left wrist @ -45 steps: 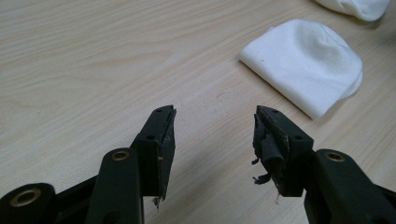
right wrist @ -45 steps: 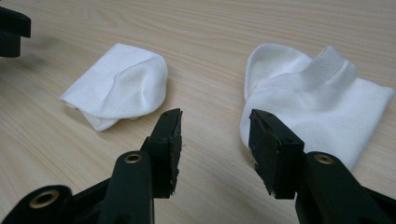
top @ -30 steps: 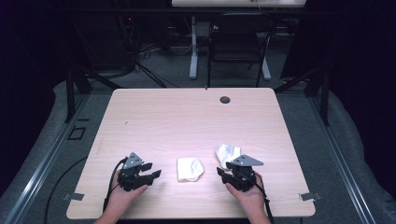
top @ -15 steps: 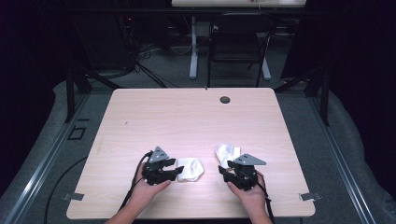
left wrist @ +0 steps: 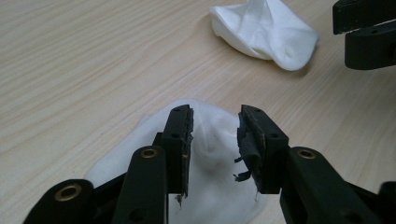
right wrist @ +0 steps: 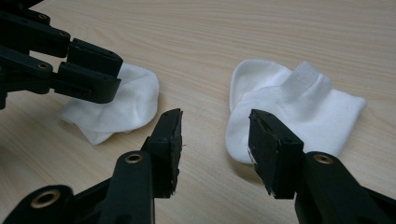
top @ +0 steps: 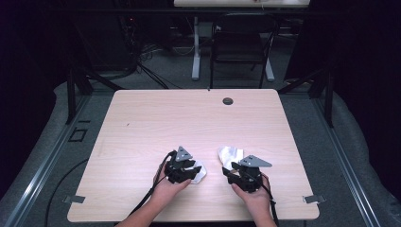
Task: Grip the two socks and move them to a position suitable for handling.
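Landmark: the round dark grommet (top: 228,100) near the far edge of the table (top: 142,118); everything below is placed from it.

Left gripper (top: 185,170): on the near side of the table, toward the person and to the left of the grommet, held in the left hand (top: 166,188). Its own view shows the jaws parted a moderate way and standing over the near sock (left wrist: 210,140) — the white fabric lies between and under the tips, but nothing is clamped. The pad on one jaw looks frayed.

Near sock: a small white sock, flat on the wood, directly under the left gripper (mostly hidden by it in the high view).

Right gripper (right wrist: 215,140): also well toward the person from the grommet, slightly to its right, in the right hand (top: 253,198). Jaws apart, holding nothing; bare table shows between them.

Far sock (right wrist: 289,107): white, with a ribbed cuff, crumpled — just beyond the right gripper's tips, on the grommet's side of it. One jaw tip overlaps its edge in the right gripper view; whether it touches, I cannot tell.

Socks to each other: near, not touching.
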Demonstrator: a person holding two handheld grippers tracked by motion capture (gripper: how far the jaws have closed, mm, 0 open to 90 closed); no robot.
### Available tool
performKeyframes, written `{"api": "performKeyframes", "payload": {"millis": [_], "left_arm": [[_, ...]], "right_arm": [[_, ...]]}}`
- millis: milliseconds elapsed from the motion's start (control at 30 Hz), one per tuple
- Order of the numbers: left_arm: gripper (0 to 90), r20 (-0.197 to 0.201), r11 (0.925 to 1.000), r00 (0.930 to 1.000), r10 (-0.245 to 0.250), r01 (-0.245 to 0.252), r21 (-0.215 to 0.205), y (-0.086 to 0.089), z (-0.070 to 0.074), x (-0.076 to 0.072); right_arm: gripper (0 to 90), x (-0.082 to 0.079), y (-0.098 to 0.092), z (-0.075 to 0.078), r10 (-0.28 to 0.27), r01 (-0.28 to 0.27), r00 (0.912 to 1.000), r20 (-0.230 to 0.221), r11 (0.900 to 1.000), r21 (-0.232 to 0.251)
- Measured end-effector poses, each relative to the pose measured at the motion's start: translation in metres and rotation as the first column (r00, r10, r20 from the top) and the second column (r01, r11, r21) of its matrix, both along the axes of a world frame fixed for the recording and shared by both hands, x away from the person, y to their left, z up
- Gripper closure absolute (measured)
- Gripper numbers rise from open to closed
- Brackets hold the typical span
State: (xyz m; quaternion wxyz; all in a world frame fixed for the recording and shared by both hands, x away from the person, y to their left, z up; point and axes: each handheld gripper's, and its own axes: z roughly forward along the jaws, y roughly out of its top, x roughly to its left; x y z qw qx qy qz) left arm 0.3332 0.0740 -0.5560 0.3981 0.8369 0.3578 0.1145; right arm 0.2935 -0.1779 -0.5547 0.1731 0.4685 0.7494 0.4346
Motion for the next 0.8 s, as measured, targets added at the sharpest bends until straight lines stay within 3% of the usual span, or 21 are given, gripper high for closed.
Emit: {"api": "performKeyframes", "payload": {"millis": [300, 467, 800], "left_arm": [[72.5, -0.004, 0.9986, 0.9999, 0.010, -0.010, 0.051, -0.0063, -0.0080, 0.0015], [81.5, -0.012, 0.9987, 0.9999, 0.009, -0.008, 0.049, -0.0058, -0.0090, 0.0024], [86.3, -0.021, 0.9996, 0.9998, 0.002, -0.001, 0.029, -0.0033, -0.0072, 0.0024]], "right_arm": [[54.5, 0.0007, -0.0008, -0.0002, -0.003, 0.003, 1.0000, -0.004, 1.000, 0.004], [54.6, 0.0010, 0.0004, -0.0008, 0.002, -0.001, 1.0000, -0.004, 1.000, 0.005], [54.5, 0.0019, 0.0019, -0.0021, 0.000, 0.000, 1.0000, -0.010, 1.000, 0.004]]}}
